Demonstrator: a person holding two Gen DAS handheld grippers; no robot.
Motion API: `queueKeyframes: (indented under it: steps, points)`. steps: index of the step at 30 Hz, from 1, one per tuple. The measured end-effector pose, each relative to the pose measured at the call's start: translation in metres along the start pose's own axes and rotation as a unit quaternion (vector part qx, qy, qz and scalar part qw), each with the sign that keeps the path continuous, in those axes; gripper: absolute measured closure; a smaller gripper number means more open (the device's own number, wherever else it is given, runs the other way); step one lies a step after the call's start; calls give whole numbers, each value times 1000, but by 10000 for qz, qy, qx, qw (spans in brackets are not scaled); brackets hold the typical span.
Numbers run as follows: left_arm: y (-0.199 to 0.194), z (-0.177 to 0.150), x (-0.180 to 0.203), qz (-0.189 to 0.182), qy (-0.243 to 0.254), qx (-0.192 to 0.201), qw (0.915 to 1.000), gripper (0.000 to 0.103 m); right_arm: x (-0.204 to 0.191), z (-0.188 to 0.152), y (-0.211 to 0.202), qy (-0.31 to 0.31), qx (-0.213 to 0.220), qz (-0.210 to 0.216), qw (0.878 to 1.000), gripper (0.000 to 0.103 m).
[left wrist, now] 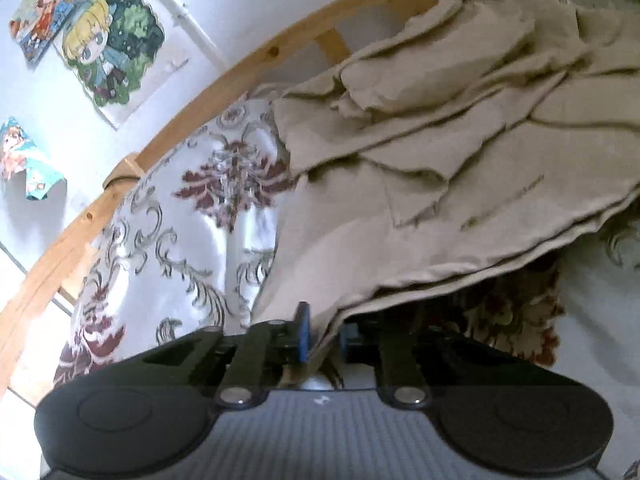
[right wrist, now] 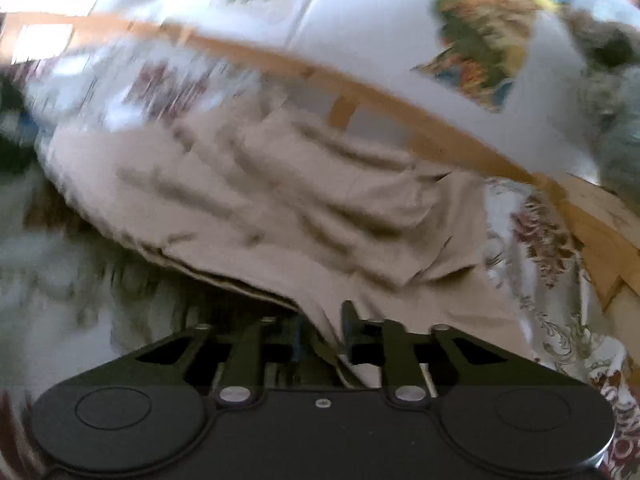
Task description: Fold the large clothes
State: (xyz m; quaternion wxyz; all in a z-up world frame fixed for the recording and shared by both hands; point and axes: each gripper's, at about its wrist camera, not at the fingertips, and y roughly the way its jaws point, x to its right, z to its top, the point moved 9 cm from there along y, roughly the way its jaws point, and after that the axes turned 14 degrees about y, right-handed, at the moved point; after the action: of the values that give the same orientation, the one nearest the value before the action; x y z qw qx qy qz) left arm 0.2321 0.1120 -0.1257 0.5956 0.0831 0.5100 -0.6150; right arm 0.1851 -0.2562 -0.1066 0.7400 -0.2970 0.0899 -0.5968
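1. Left tool [left wrist: 322, 334]: pinching the near edge of the beige garment [left wrist: 460, 168], which spreads ahead of it and to its right over the patterned bed [left wrist: 192, 216].
2. Right tool [right wrist: 322, 330]: likewise clamped on the same edge; cloth lies ahead and to its left.
3. Judgement: the garment's long axis runs across both tools, so neither is nearer; the fold goes forward, toward the wooden rail [left wrist: 248, 62].

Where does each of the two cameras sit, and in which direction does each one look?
Left wrist: sits on the left gripper, looks forward over its fingers at the beige garment on the patterned bedspread, wooden rail and posters beyond.
Right wrist: sits on the right gripper, looks along its fingers at the same garment; blurred.
Shared: garment, bedspread, rail, wall. Each gripper pinches a garment edge.
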Motion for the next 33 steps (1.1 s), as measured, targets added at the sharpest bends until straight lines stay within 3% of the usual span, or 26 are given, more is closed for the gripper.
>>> queueKeyframes:
  steps: [2,7,9,10,14,21,26,30,33]
  points:
    - [-4,5,-5,30,-167,110,9998,99,1,-13,3,-457,-229,-106,9986,60]
    - [-16,9,-20,10,-630,290,9976,100,37,-27,-2,-527,-393,-808,9946,55]
    - [-24,7,-23,35,-725,355,9967,100,47,-29,-5,-421,-352,-959,9939,73]
    - [-28,6,-24,14,-778,390,9962,100,49,-28,-8,-353,-334,-996,9938,95]
    - [-60,-2,-37,-189,-1059,575,9925,101,53,-10,-38,66,-186,-832,9963,98]
    - [-129,-35,-68,-1099,-1358,673,9823,101,44,19,-129,-145,-46,-640,9978,98]
    - [-162,-25,-95,-1279,-1267,874,9798,100,38,35,-180,-426,17,-530,9977,98]
    - [-148,10,-109,-1060,-994,877,9855,100,44,62,-166,-755,243,-791,9937,98]
    - [-110,37,-120,-926,-858,572,9904,100,56,88,-125,-927,317,-1127,9888,95]
